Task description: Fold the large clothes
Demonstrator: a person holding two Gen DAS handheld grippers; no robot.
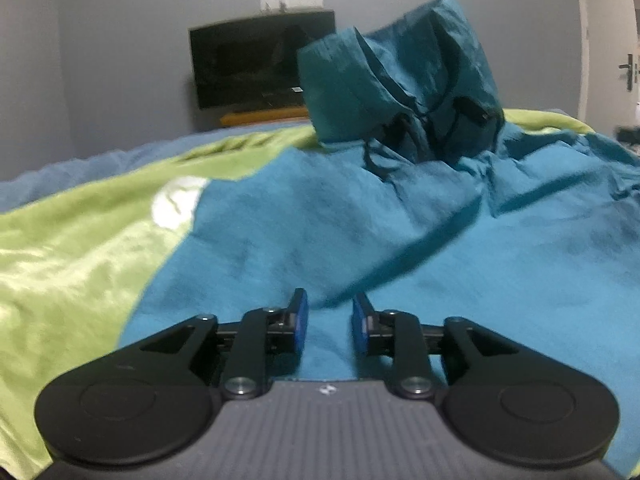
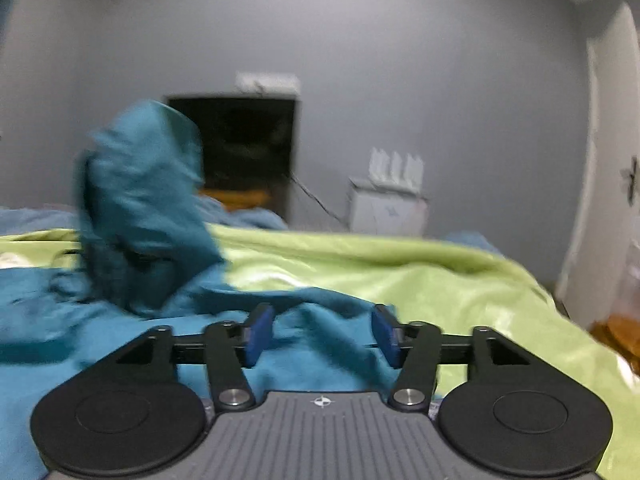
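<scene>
The main risk here is a bad grab. The teal hooded jacket [image 1: 360, 232] lies rumpled on the lime-green blanket [image 1: 72, 248], and its hood [image 1: 400, 80] stands up in a loose peak straight ahead of both tools; if either tool closes on a random wrinkle instead of a hem or shoulder, I'd expect the fold to come out crooked, or the blanket underneath to get pinched along with it. The slick-looking fabric could also slide out of a shallow grip. Both views are smeared with motion blur, so aim looks uncertain.

The left gripper [image 1: 330, 320] hangs low over the jacket's body, its blue pads [image 1: 301, 320] parted by a narrow gap with teal cloth showing between them; the pads don't appear to be clamping it, though whether they brush the fabric I can't tell.

The right gripper [image 2: 322, 336] is spread wider, its fingers straddling a raised ridge of jacket fabric just ahead, gripping nothing. The blanket spreads away to its right, the hood rises ahead to its left.

A dark television [image 1: 256, 64] sits on the far wall beyond.
</scene>
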